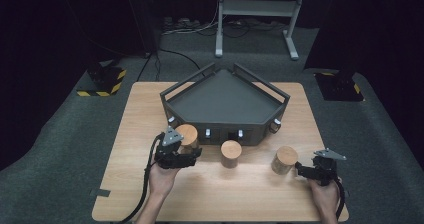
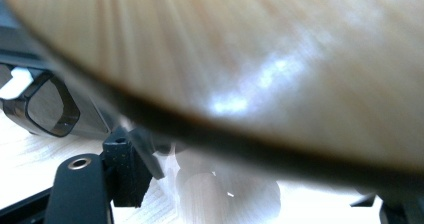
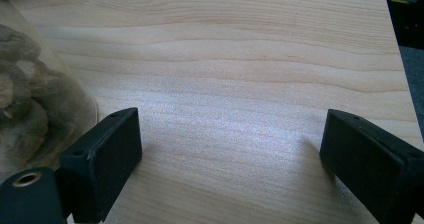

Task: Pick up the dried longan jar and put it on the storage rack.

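Three glass jars with round wooden lids stand in a row before a dark five-sided tray (image 1: 250,130). My left gripper (image 1: 190,152) is shut on the left jar (image 1: 187,135), which is held just off the table by the tray's front left corner. In the left gripper view that jar's wooden lid (image 2: 260,54) looms blurred above the jaws, with its glass body (image 2: 220,189) between them. The right gripper (image 1: 302,170) rests open on the table just right of the right jar (image 1: 285,160). In the right gripper view its pads (image 3: 107,161) stand wide apart over bare wood, with the right jar (image 3: 30,109) at the left edge.
The middle jar (image 1: 231,153) stands alone in front of the tray. The wooden table (image 1: 220,196) lies on grey carpet, with a metal stand (image 1: 260,14) behind it. A corner of the tray (image 2: 47,109) shows in the left gripper view.
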Demonstrator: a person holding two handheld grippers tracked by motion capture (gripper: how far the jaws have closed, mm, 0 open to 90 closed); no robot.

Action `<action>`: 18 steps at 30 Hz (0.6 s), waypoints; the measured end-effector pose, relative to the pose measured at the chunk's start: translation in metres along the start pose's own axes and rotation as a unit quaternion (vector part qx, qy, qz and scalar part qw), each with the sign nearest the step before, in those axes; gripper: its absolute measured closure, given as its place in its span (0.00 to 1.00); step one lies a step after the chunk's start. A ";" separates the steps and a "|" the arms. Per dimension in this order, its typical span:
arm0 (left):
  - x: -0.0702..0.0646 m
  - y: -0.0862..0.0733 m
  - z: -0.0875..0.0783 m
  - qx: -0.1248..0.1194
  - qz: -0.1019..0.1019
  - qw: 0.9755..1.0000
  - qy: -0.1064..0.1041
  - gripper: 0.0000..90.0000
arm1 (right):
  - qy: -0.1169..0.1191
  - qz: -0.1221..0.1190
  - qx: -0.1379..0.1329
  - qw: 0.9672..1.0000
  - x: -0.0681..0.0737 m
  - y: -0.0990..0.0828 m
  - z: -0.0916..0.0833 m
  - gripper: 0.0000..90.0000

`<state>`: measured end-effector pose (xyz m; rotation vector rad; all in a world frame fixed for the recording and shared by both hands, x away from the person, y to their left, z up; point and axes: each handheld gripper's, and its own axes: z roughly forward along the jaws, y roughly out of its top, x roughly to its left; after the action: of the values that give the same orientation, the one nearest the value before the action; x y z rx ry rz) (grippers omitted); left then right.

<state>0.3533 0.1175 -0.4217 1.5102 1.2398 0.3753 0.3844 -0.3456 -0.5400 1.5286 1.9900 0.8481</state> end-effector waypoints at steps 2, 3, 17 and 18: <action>-0.001 0.004 0.001 0.001 0.002 1.000 -0.001 0.28 | 0.000 0.000 0.000 1.000 0.000 0.000 0.000 0.10; -0.001 0.004 0.001 0.001 0.002 1.000 -0.001 0.28 | 0.000 0.000 0.000 1.000 0.000 0.000 0.000 0.10; -0.011 0.030 0.004 0.003 0.010 1.000 -0.018 0.28 | 0.000 0.000 0.000 1.000 0.000 0.000 0.000 0.10; -0.011 0.032 0.004 0.004 0.012 1.000 -0.019 0.29 | 0.000 0.000 0.000 1.000 0.000 0.000 0.000 0.10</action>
<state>0.3678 0.1105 -0.3915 1.5334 1.1952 0.3563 0.3844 -0.3456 -0.5400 1.5283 1.9902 0.8482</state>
